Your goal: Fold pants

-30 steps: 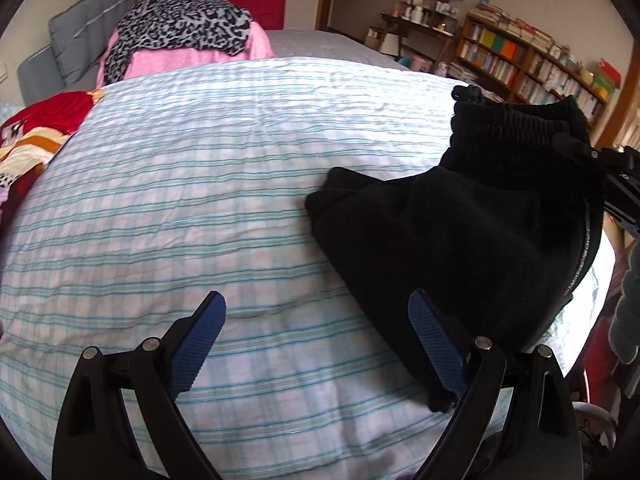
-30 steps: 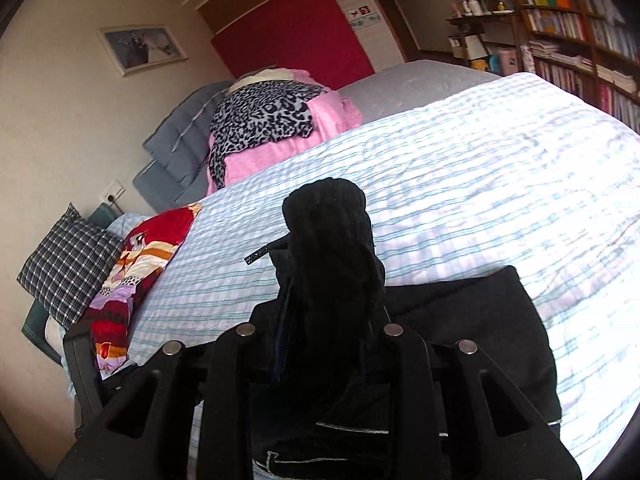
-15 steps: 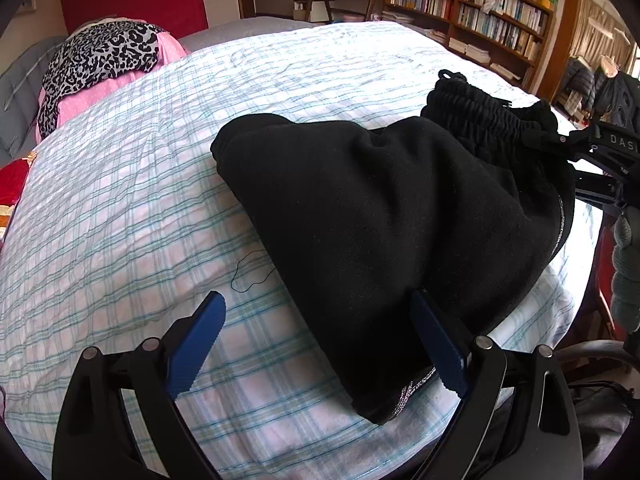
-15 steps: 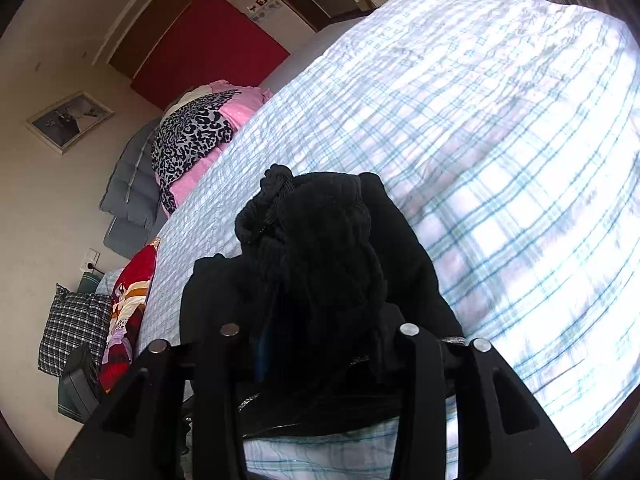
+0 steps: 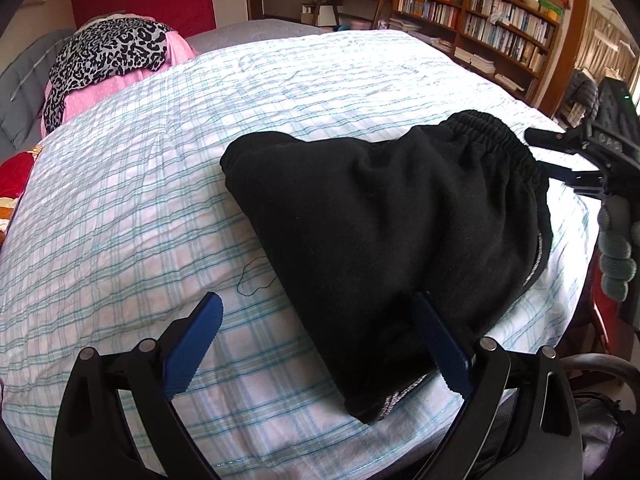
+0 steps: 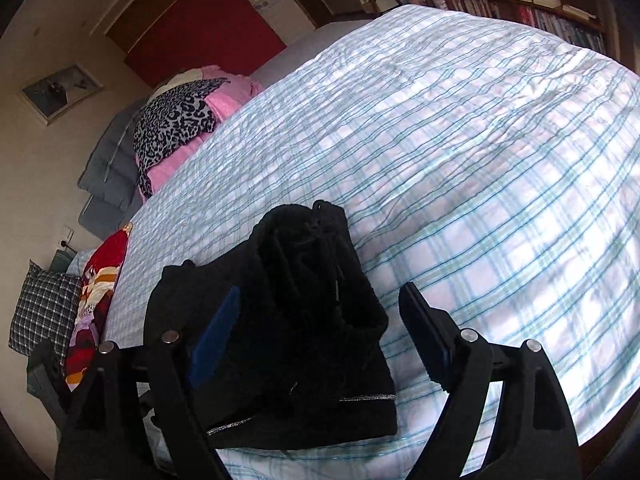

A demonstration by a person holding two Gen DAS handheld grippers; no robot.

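The right gripper (image 6: 320,332) has just opened wide, releasing the waistband it held a second ago, so the folded pants (image 5: 384,240) lie at centre-right on the bed (image 5: 160,200), while the left gripper (image 5: 316,344) stands open, empty; fold appears complete.

Left gripper (image 5: 316,340): jaws wide apart, pitched downward. Right gripper (image 6: 316,332): jaws just opened wide, pads free; visible at 3 o'clock in the left wrist view.
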